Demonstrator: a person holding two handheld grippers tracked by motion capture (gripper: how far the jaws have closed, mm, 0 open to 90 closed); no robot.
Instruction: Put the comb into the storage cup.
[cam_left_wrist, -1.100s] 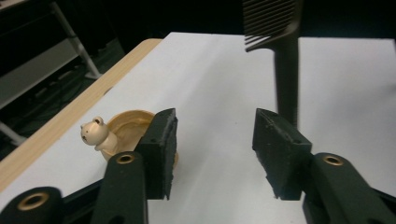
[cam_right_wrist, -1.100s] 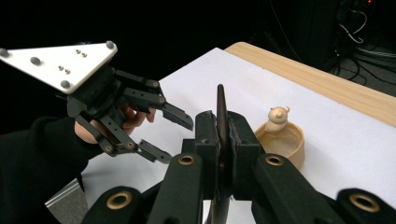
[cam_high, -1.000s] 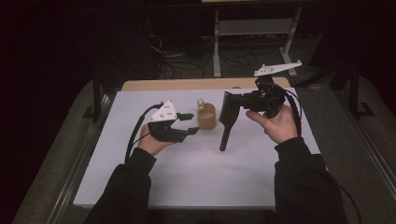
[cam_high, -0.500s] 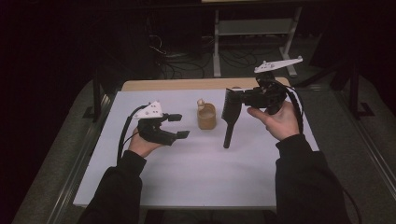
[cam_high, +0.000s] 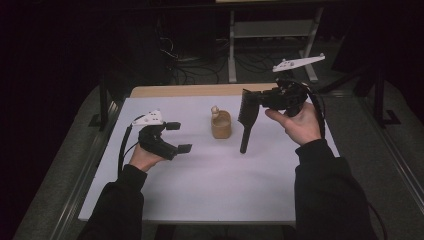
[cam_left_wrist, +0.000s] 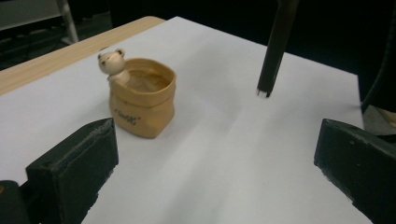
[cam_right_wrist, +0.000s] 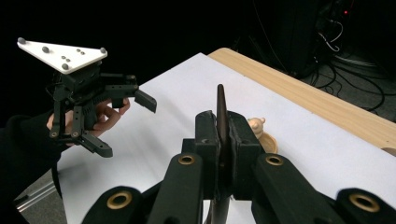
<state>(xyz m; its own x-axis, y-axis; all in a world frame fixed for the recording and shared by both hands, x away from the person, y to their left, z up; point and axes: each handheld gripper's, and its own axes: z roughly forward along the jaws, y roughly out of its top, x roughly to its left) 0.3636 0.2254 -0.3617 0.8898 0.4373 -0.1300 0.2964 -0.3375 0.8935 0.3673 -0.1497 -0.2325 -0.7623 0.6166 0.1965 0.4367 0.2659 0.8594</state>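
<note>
- The left gripper (cam_high: 177, 136) hovers at the left of the white sheet (cam_high: 200, 195), its jaws spread as wide as they go and holding nothing (they have just been opening); in the left gripper view the jaws frame bare sheet, with the pot ahead and off to one side.
- The small tan pot with a bear figure on its rim (cam_high: 220, 124) stands upright near the middle of the sheet, free of both grippers. Its mouth is open and faces up.
- Just right of the pot, the dark brush (cam_high: 246, 120) hangs nearly upright, handle tip down and close to the sheet, perhaps resting on it (I cannot tell which).
- The right gripper (cam_high: 256, 98) is clamped tight on the brush's upper part; in the right gripper view the thin blade-like body (cam_right_wrist: 221, 126) sits squarely between the pads.
- To do the step well, as I judge it: bring the brush over the pot's mouth and lower it straight in, keeping the handle clear of the bear.
- The pot looks light, so a sideways nudge could tip it; the empty left gripper is well placed to steady its wall first.
</note>
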